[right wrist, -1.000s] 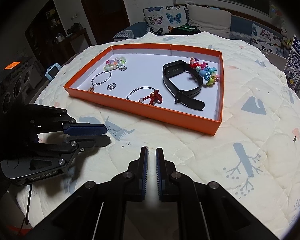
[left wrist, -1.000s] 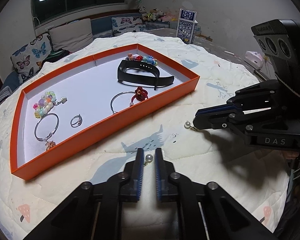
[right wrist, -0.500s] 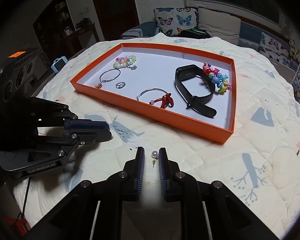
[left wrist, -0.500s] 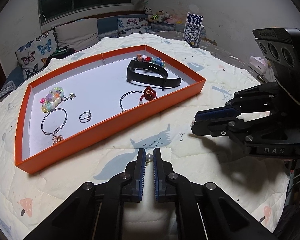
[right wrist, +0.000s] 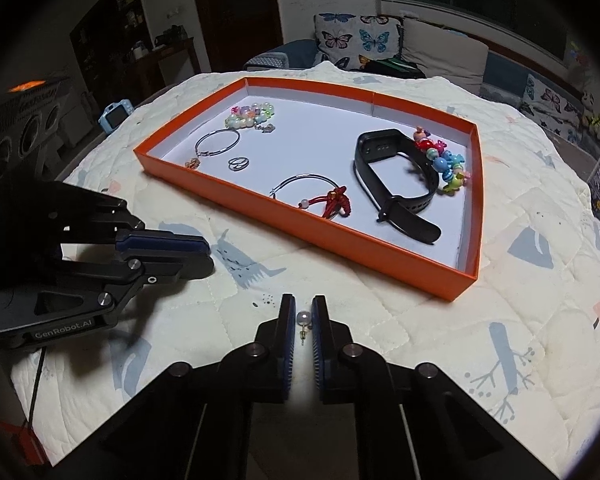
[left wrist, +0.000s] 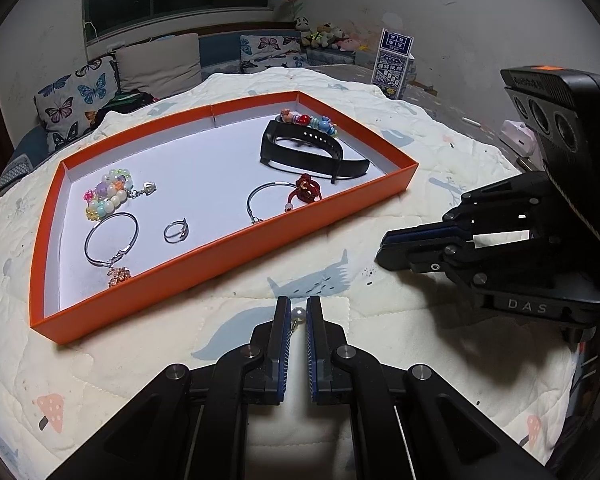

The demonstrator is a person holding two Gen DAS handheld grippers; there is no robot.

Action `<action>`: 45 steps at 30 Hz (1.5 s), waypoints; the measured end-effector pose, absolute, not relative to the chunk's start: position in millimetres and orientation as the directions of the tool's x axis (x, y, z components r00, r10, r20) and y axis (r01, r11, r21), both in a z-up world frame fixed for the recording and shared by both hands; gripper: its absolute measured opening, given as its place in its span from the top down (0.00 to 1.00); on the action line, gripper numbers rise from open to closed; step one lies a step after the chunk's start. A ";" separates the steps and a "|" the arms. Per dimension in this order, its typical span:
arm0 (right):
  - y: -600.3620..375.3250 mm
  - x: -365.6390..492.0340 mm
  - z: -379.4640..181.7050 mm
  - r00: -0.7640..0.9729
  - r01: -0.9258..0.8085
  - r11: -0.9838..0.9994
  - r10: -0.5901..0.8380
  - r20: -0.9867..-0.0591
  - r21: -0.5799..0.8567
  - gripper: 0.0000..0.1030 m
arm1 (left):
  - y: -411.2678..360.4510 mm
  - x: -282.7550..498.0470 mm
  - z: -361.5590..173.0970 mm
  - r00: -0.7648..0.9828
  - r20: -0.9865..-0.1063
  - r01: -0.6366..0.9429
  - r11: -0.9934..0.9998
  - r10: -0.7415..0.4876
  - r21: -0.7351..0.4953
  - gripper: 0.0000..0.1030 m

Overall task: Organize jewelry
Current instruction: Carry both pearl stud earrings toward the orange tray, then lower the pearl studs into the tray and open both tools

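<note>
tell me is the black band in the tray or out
In: the black band lies on the white floor inside the orange tray, beside the bead bracelet.

- We see a quilted cloth cover (left wrist: pixel 380 184), soft and matt, stitched in squares.
- The orange tray (left wrist: pixel 236 248) looks like matt card, its floor smooth and white.
- The black watch band (right wrist: pixel 400 184) reads to us as matt rubbery plastic.
- Our two pearl studs (left wrist: pixel 299 313) (right wrist: pixel 303 317) are glossy; the bangles (left wrist: pixel 108 240) are polished metal.
- The gripper fingers (left wrist: pixel 280 336) look like hard black plastic with ribbed blue pads.
</note>
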State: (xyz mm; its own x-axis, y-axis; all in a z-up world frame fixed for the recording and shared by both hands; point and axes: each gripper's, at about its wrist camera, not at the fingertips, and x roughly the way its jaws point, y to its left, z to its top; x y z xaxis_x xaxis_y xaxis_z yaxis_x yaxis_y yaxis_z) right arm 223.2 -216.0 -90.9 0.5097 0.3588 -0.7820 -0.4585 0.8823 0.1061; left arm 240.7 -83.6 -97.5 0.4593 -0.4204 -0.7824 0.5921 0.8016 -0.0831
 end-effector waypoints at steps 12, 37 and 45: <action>-229.9 219.3 -56.2 0.560 -0.431 0.889 0.398 -0.727 0.155 0.91 | -59.2 238.2 -57.2 0.534 -0.727 0.534 0.839 -0.432 -0.106 0.93; -211.1 280.3 -33.5 0.597 -0.415 0.894 0.407 -0.691 0.168 0.90 | -11.5 317.2 -24.3 0.600 -0.717 0.391 0.912 -0.355 -0.124 0.93; -203.5 288.1 -50.9 0.561 -0.410 0.894 0.403 -0.723 0.180 0.90 | -1.9 332.4 -38.4 0.576 -0.730 0.375 0.912 -0.369 -0.166 0.92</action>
